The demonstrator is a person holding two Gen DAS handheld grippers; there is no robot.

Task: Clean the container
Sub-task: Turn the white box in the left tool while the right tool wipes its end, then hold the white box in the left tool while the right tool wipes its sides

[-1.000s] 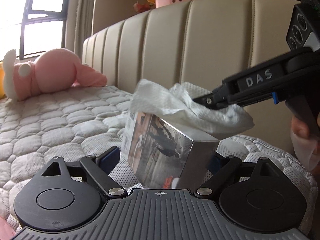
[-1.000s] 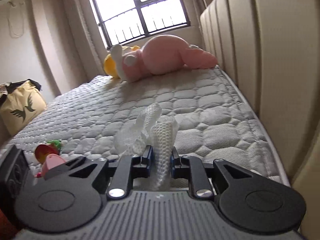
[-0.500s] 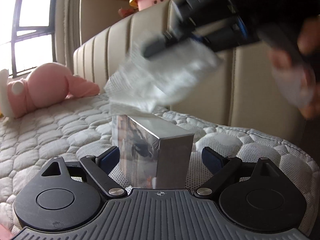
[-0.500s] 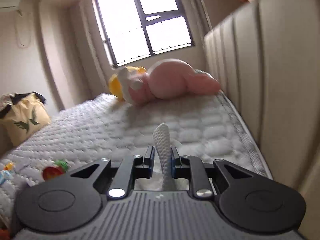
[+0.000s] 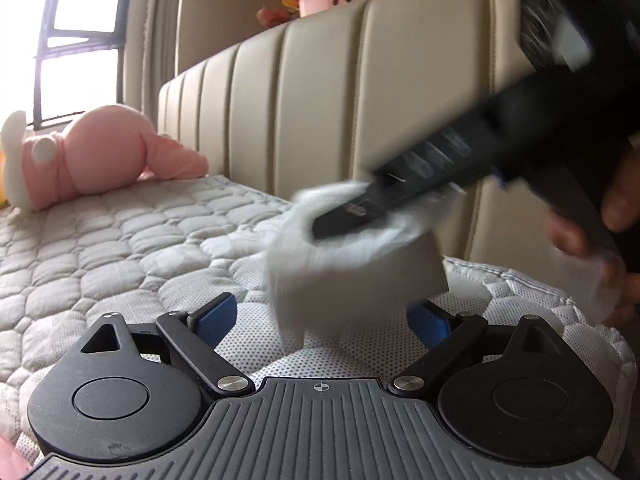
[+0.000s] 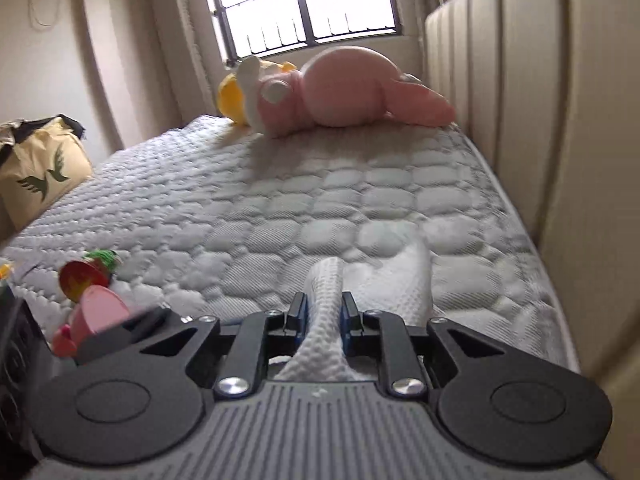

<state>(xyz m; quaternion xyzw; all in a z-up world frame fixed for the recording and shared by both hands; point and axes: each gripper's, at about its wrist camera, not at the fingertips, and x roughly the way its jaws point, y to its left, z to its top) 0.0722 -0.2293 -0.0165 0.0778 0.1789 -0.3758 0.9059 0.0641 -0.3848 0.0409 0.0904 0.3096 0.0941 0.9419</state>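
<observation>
The quilted mattress (image 5: 120,240) fills most of both views, with the padded beige headboard (image 5: 312,108) along its far side, both as they were a second ago. The pink plush toy (image 6: 340,88) lies by the window end, unmoved. Nearer the camera, the silver container (image 5: 356,280) stands on the mattress edge between the blue pads of the left gripper (image 5: 324,320); its jaws are spread wide and whether the pads touch the container's sides cannot be told (the container is smeared with motion blur). Half a second ago its mirrored side was sharp and the cloth hung lifted above it; now the white cloth (image 5: 340,224) is pressed down onto the container's top, as it was a second ago.

The right gripper (image 6: 323,312) comes in from the upper right of the left wrist view, blurred, its tip down on the cloth; a hand (image 5: 600,240) holds its handle. In its own view the jaws are clamped on a bunched fold of the white cloth. A yellow bag (image 6: 36,172) sits beyond the mattress, and small colourful toys (image 6: 88,292) lie at the left.
</observation>
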